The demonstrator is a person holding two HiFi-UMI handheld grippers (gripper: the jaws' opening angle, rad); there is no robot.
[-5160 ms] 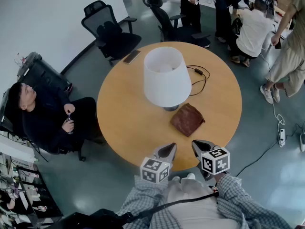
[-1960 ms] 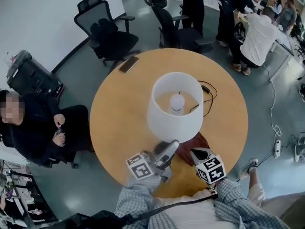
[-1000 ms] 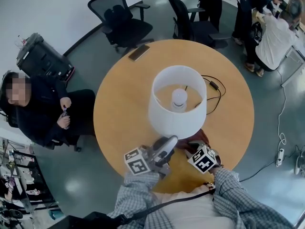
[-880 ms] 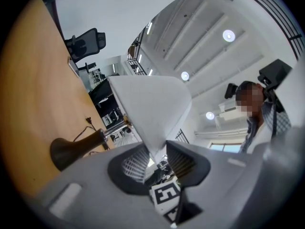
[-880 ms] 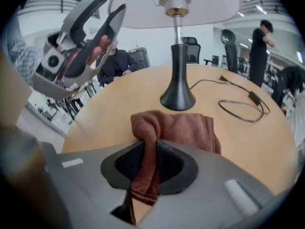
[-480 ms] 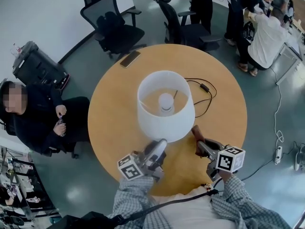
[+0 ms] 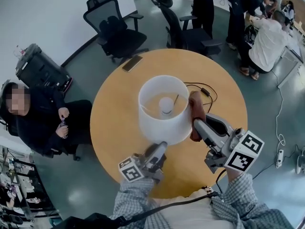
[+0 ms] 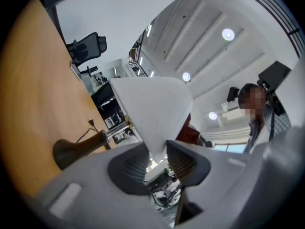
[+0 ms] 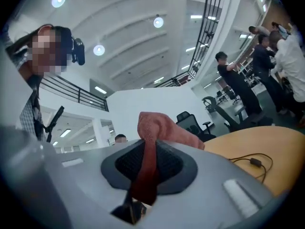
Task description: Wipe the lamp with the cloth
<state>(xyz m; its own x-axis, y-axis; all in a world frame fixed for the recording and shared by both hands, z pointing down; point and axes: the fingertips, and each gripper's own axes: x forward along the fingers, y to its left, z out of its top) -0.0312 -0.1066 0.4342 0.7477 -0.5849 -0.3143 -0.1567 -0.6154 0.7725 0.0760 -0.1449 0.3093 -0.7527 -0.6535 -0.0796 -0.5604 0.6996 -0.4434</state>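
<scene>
The lamp stands mid-table with its white shade open at the top. My left gripper is shut on the shade's lower front rim. In the left gripper view that rim runs down between the pads of my left gripper, and the lamp's dark base lies to the left. My right gripper is raised level beside the shade's right side, shut on the reddish-brown cloth. The cloth touches or nearly touches the shade there. In the right gripper view the cloth stands pinched in my right gripper.
The round wooden table also carries a phone at the far left and the lamp's black cable at the right. Office chairs stand behind it. A seated person is at the left, other people at the back right.
The cloth first lay on the table by the lamp. My right gripper has risen with it from the table's front to the shade's right side. My left gripper stays on the shade's rim.
</scene>
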